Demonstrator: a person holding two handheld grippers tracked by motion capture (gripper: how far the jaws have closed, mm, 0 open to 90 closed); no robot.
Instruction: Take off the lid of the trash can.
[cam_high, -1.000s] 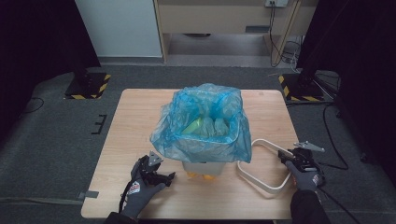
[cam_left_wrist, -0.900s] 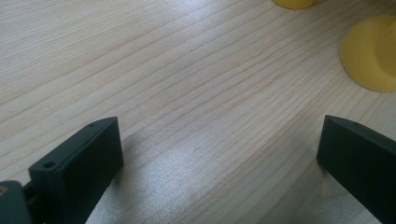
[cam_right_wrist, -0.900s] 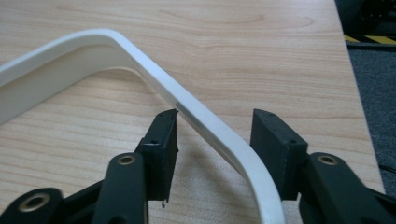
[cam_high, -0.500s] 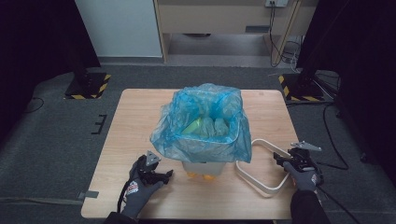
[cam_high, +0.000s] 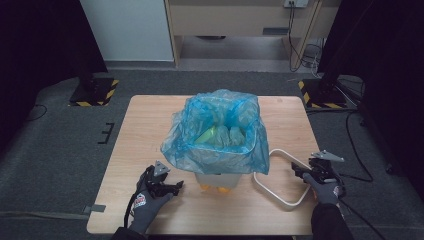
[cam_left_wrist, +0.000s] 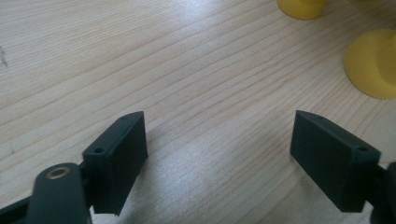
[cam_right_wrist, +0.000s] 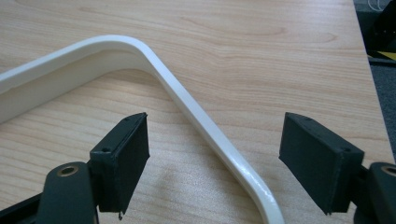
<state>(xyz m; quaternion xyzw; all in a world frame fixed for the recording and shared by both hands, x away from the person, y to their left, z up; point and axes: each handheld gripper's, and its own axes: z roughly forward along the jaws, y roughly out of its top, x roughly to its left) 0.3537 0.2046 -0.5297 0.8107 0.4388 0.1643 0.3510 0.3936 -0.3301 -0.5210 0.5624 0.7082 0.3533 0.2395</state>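
A small white bin lined with a blue plastic bag stands mid-table on yellow feet. Greenish items lie inside the bag. A white hoop-shaped frame lies flat on the table to the bin's right. My right gripper straddles its rail. Those jaws have just been opening and stand open, the rail between them untouched. My left gripper rests low at the bin's front left corner, open. Its jaws have just been closing a little, with only bare wood between them.
The wooden table has free surface at left and along the front. Dark carpet surrounds it. Black stand bases with yellow-striped edges sit on the floor at the far left and far right, with cables to the right.
The right gripper's jaws have spread apart off the white frame's rail. The left gripper's jaws stand slightly narrower. Neither hand has shifted.
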